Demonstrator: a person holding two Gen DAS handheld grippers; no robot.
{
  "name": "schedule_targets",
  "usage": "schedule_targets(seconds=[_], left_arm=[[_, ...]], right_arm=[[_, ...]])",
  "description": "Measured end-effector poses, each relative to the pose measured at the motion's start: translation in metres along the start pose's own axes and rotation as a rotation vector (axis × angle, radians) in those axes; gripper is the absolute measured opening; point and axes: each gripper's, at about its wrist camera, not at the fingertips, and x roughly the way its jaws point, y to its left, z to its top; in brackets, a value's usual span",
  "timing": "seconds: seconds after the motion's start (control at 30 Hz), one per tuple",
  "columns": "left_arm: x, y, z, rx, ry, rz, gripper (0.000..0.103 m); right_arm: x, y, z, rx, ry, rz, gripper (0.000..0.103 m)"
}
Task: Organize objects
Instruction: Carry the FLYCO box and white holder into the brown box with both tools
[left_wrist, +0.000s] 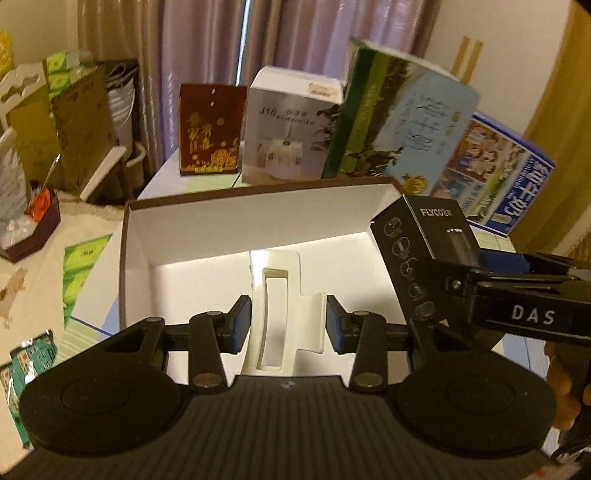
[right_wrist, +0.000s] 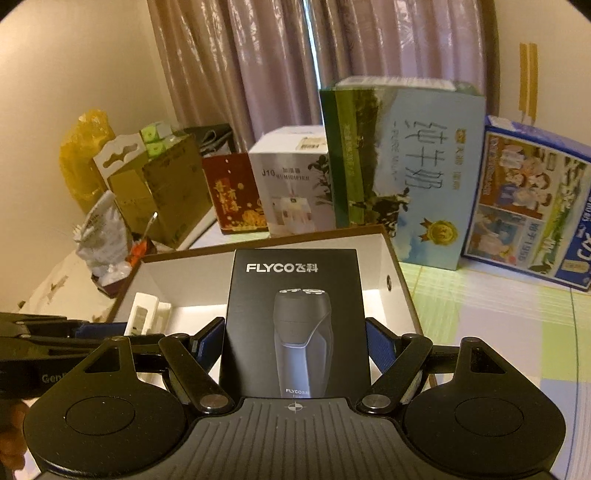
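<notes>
An open brown carton with white inner walls (left_wrist: 258, 214) (right_wrist: 384, 258) sits on the table. My left gripper (left_wrist: 288, 325) is shut on a white moulded insert (left_wrist: 284, 306), held upright over the carton's floor; that insert (right_wrist: 142, 314) shows at the left in the right wrist view. My right gripper (right_wrist: 295, 339) is shut on a black FLYCO shaver box (right_wrist: 295, 325), held upright above the carton's right part. In the left wrist view the same shaver box (left_wrist: 421, 247) hangs at the carton's right rim, with the right gripper's arm behind it.
Along the back stand a red box (left_wrist: 210, 129), a white humidifier box (left_wrist: 291, 129), a tall green-blue milk box (left_wrist: 399, 122) and a blue picture box (left_wrist: 506, 177). At the left are cardboard cartons (left_wrist: 74, 122) and a small tray with an orange tool (left_wrist: 37, 218).
</notes>
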Motion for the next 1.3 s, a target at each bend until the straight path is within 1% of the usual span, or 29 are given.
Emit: schedule_targets(seconds=[0.17, 0.33, 0.43, 0.57, 0.7, 0.8, 0.97, 1.1, 1.13, 1.17, 1.23, 1.3], left_arm=[[0.027, 0.004, 0.0, -0.027, 0.044, 0.025, 0.037], [0.052, 0.008, -0.007, -0.053, 0.104, 0.037, 0.037], [0.063, 0.009, -0.011, -0.059, 0.132, 0.039, 0.037], [0.074, 0.009, -0.014, -0.062, 0.152, 0.047, 0.037], [0.081, 0.01, -0.014, -0.072, 0.167, 0.048, 0.037], [0.086, 0.009, -0.014, -0.068, 0.174, 0.048, 0.037], [0.09, 0.007, -0.017, -0.075, 0.19, 0.041, 0.037], [0.094, 0.002, -0.018, -0.082, 0.206, 0.021, 0.037], [0.094, 0.001, -0.019, -0.081, 0.204, 0.021, 0.04], [0.094, 0.0, -0.019, -0.076, 0.206, 0.018, 0.048], [0.093, -0.003, -0.019, -0.058, 0.207, 0.023, 0.052], [0.092, -0.004, -0.02, -0.038, 0.208, 0.03, 0.055]], right_arm=[[0.035, -0.002, -0.003, -0.017, 0.057, -0.012, 0.076], [0.07, -0.01, -0.012, -0.002, 0.157, -0.021, 0.076], [0.085, -0.016, -0.014, 0.021, 0.215, -0.019, 0.076], [0.098, -0.022, -0.014, 0.028, 0.269, -0.006, 0.076], [0.097, -0.028, -0.013, 0.036, 0.254, 0.017, 0.077], [0.091, -0.029, -0.012, 0.014, 0.246, -0.001, 0.077], [0.082, -0.032, -0.014, 0.027, 0.235, 0.012, 0.078], [0.079, -0.031, -0.014, 0.025, 0.233, 0.014, 0.078], [0.078, -0.031, -0.014, 0.026, 0.234, 0.015, 0.078], [0.077, -0.031, -0.015, 0.027, 0.234, 0.016, 0.078], [0.074, -0.031, -0.015, 0.032, 0.232, 0.019, 0.078], [0.071, -0.031, -0.015, 0.033, 0.229, 0.019, 0.079]])
